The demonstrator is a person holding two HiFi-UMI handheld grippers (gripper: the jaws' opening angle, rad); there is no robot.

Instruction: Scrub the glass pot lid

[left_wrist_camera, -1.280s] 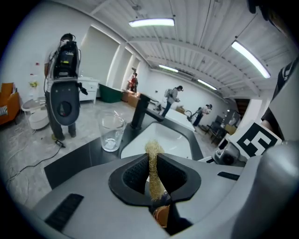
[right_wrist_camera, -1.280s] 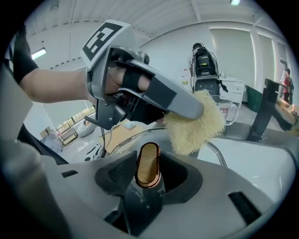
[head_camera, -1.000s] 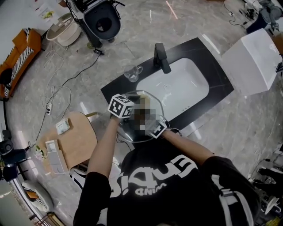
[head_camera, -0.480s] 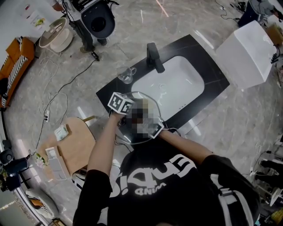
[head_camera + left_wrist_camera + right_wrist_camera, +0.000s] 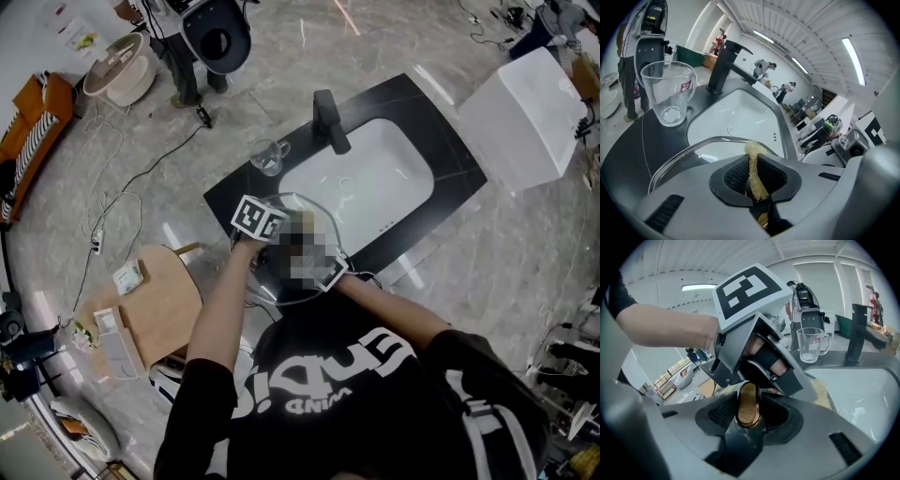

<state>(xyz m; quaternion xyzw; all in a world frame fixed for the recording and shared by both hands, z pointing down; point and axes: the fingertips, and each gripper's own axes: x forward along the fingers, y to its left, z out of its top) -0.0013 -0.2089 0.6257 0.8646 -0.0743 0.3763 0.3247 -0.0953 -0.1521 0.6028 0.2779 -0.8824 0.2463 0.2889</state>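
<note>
I hold the glass pot lid [image 5: 323,217] above the black counter's near edge, in front of the sink. In the right gripper view my right gripper [image 5: 748,401] is shut on the lid's bronze knob [image 5: 748,408], which stands upright between the jaws. My left gripper [image 5: 755,164] is shut on a thin yellow scrub pad [image 5: 757,176], whose tip sticks out toward the lid's curved rim [image 5: 693,145]. In the head view the left gripper [image 5: 265,228] sits at the lid's left and the right gripper [image 5: 330,272] at its near side. A mosaic patch hides the lid's middle.
A glass mug [image 5: 269,156] stands on the black counter [image 5: 450,141] left of the black faucet [image 5: 330,120] and the white sink basin [image 5: 370,187]. A wooden stool [image 5: 164,291] is at the left, a white box [image 5: 525,112] at the right. Cables lie on the floor.
The head view has shifted a little. My left gripper has moved slightly across the lid. Both grips are unchanged.
</note>
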